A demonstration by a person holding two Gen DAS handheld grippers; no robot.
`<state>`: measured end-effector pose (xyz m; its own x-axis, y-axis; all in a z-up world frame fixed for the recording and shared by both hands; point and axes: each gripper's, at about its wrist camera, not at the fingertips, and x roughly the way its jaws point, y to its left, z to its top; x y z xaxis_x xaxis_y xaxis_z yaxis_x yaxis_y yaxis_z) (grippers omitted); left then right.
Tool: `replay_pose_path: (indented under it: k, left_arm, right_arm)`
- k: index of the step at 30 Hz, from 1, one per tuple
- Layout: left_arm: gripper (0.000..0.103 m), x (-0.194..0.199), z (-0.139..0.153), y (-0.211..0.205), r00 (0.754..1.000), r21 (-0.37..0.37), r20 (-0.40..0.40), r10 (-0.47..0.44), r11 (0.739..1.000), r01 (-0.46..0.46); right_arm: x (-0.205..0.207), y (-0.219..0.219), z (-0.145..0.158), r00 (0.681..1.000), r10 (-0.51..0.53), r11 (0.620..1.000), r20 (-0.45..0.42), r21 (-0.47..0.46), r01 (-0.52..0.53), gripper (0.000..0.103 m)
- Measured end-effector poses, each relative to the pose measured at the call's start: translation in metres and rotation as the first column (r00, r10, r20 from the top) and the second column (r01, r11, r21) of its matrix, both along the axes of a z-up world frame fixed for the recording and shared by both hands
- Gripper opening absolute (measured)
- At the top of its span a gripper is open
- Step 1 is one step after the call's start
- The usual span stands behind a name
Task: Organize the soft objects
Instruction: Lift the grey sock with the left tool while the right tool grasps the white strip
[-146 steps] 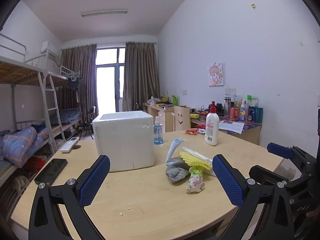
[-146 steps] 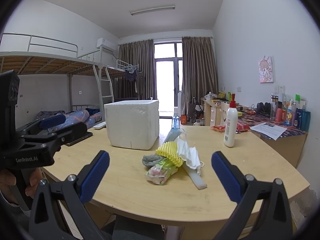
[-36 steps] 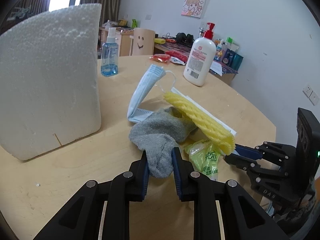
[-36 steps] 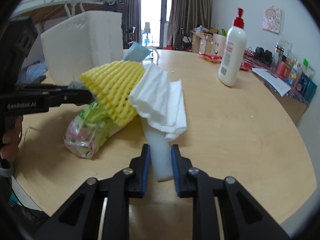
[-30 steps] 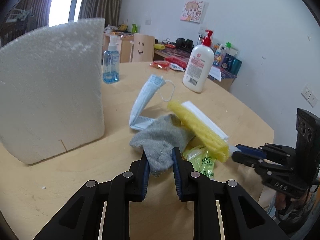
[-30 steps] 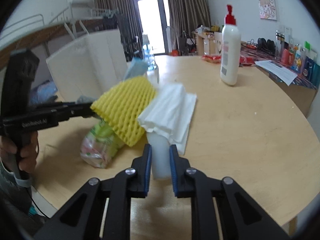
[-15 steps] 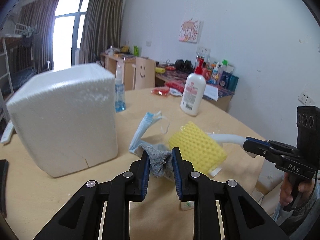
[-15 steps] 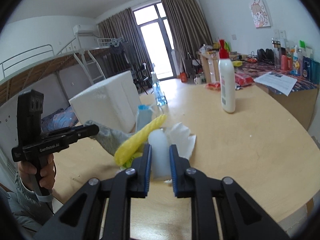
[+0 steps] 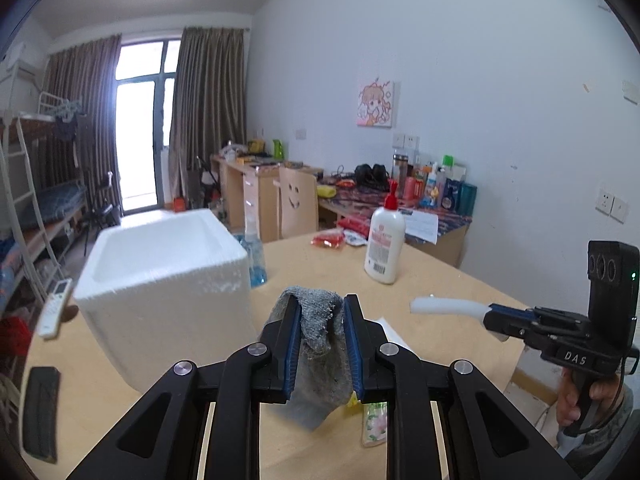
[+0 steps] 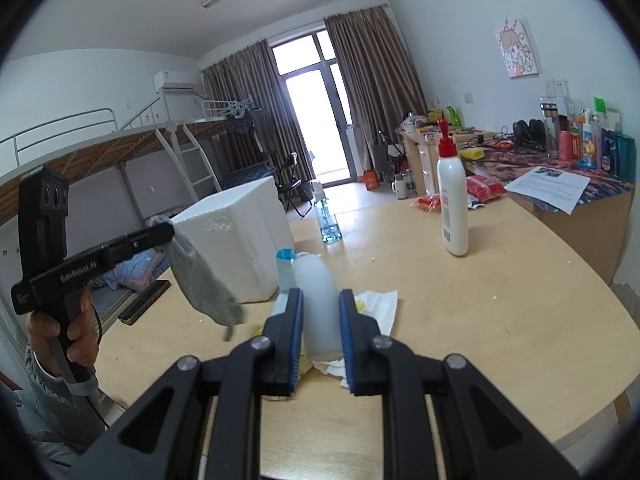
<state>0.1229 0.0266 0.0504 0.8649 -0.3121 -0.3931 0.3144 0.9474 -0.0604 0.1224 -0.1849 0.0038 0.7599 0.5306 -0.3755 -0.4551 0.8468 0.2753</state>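
Left wrist view: grey sock (image 9: 319,330) hangs clear of the table (image 9: 440,280), pinched at its upper part between the left gripper (image 9: 319,316) pads, jaws narrow. White foam box (image 9: 160,280) sits open-topped at 10 o'clock, likely the drop spot. At 3 o'clock the right gripper (image 9: 494,318) clamps a white foam strip (image 9: 444,305), jaws narrow, strip held out level above the table. Tissue (image 10: 376,300), blue mask (image 10: 285,268) and a green packet (image 9: 374,420) remain on the table below. Lotion bottle (image 9: 385,244) stands at 1 o'clock.
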Motion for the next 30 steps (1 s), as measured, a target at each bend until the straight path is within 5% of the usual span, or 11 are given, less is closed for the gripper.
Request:
replay_pose_path:
  k: [18,30]
  left_arm:
    - [0.021,-0.041,0.015,-0.003,0.996,0.032,0.080,0.046,0.998,-0.049]
    - [0.018,-0.071,0.021,0.025,0.980,0.017,0.106,0.167,0.985,-0.170]
  right_arm:
    - [-0.023,0.010,0.017,0.996,0.038,0.999,0.075,-0.001,-0.038,0.021]
    - [-0.026,0.042,0.025,0.983,0.152,0.988,0.106,-0.010,-0.152,0.021]
